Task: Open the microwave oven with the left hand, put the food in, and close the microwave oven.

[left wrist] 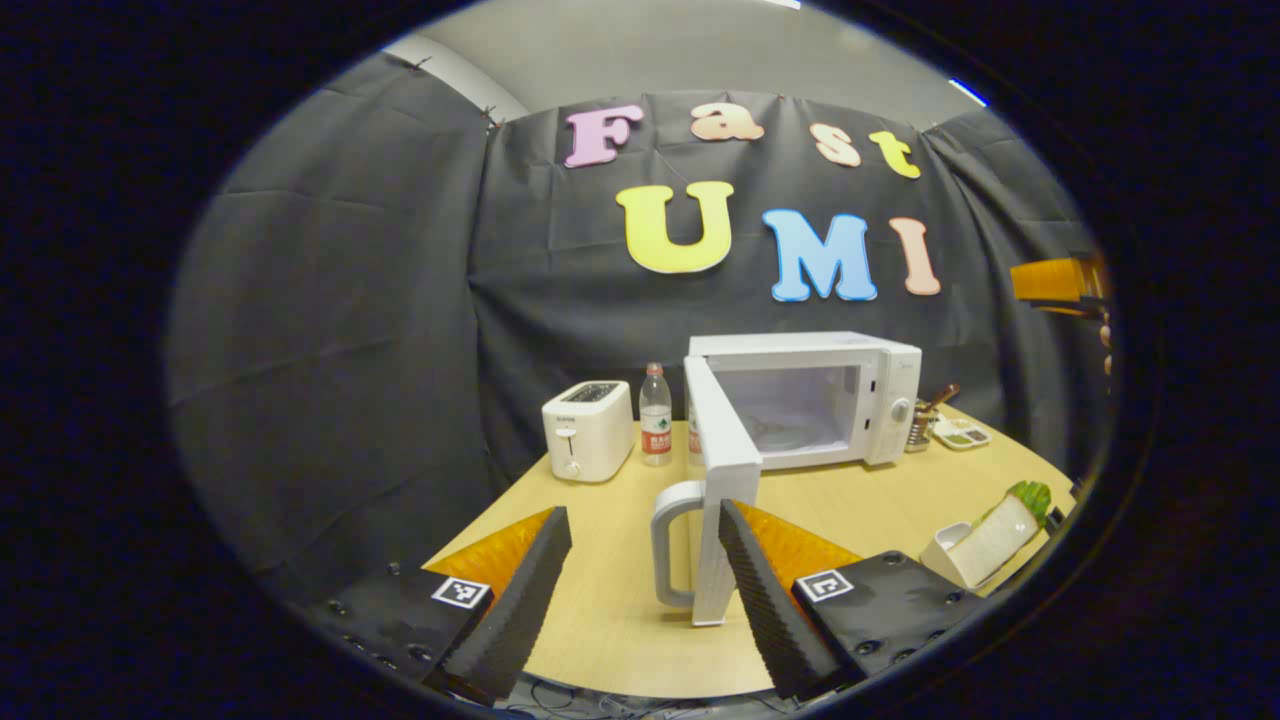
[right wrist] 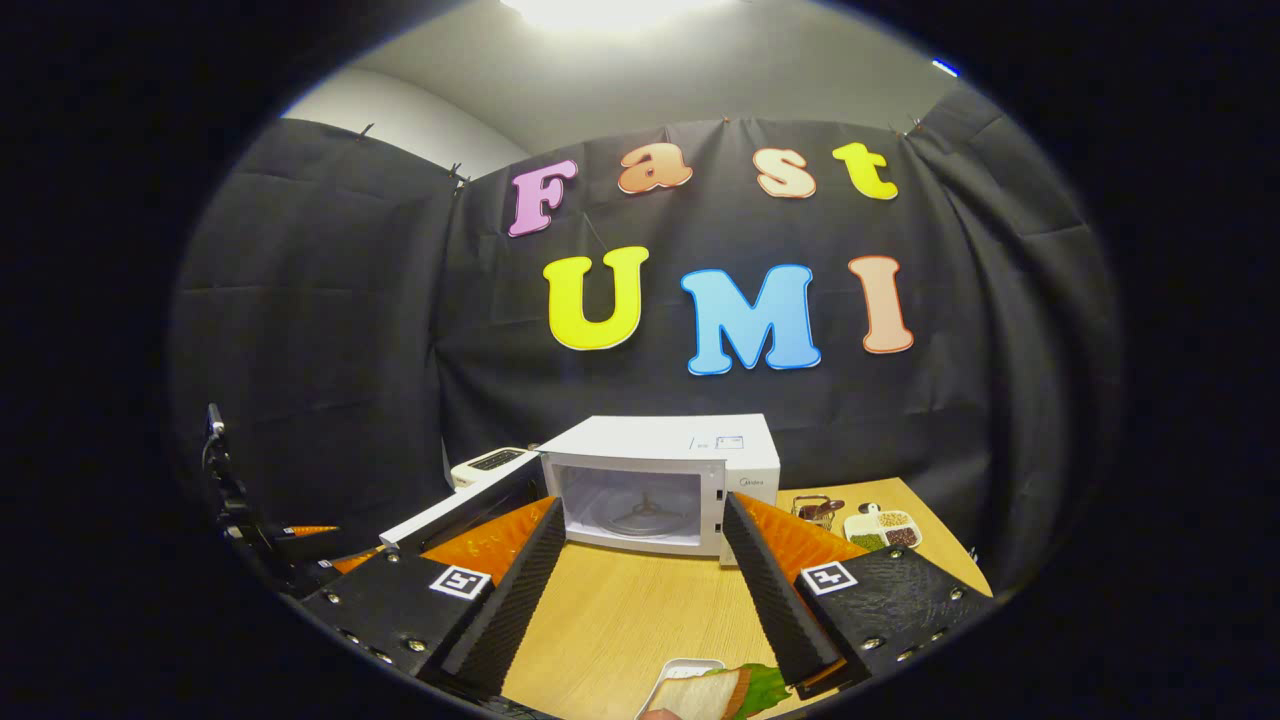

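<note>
Left gripper view is showing the microwave oven (left wrist: pixel 800 400) standing on the table (left wrist: pixel 620 620) with its door (left wrist: pixel 722 480) swung wide. The left gripper (left wrist: pixel 640 590) is hanging open and empty before the handle (left wrist: pixel 672 545). The food (right wrist: pixel 715 692), a sandwich in a white dish, is lying under the open, empty right gripper (right wrist: pixel 640 590). Opening seems done; next, I judge, the right gripper is needing to grasp the dish.

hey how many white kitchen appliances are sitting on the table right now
2: the microwave at the back of the table, door swung open, and the toaster to its left, beyond a water bottle. Others may be hidden.
</note>
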`<state>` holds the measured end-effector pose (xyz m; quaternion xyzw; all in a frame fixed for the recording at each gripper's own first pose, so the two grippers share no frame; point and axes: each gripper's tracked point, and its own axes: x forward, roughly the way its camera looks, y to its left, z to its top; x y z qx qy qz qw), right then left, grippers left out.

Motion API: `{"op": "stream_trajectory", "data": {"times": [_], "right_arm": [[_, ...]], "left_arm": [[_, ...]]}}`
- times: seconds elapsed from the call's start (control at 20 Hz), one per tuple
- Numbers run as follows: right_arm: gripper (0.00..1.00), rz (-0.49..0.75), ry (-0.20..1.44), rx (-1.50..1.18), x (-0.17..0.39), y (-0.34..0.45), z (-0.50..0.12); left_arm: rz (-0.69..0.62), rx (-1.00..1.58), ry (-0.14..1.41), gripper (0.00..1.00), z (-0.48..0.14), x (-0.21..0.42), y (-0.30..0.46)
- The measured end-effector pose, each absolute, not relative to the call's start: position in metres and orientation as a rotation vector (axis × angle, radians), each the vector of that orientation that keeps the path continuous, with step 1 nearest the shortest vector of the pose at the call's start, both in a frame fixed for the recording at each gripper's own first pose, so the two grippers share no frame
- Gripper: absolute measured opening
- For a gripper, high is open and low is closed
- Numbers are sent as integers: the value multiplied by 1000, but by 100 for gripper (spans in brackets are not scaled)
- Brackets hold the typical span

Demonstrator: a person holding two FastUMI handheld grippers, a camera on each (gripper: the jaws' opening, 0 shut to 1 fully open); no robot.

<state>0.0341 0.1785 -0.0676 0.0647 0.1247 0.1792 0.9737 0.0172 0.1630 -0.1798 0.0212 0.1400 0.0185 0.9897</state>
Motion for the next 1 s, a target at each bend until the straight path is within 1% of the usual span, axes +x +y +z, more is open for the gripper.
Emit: {"op": "stream_trajectory", "data": {"times": [0.1,0.25,0.4,0.5,0.65,0.9,0.95,1.0], "right_arm": [[97,381,302,154,37,165,-80],[97,420,409,163,37,150,-108],[98,449,500,183,33,136,-137],[98,463,581,212,28,129,-160],[99,465,668,255,24,117,-184],[98,483,810,312,10,103,-224],[94,483,846,325,6,100,-233],[99,479,883,340,2,98,-242]], "left_arm": [[54,38,219,94,-146,14,149],[44,23,158,98,-108,10,116],[36,30,87,95,-70,9,86],[35,37,42,97,-49,9,70],[27,38,8,96,-33,10,46],[48,27,20,95,-34,9,32],[54,21,23,95,-36,8,30],[64,21,20,95,-34,8,31]]}}
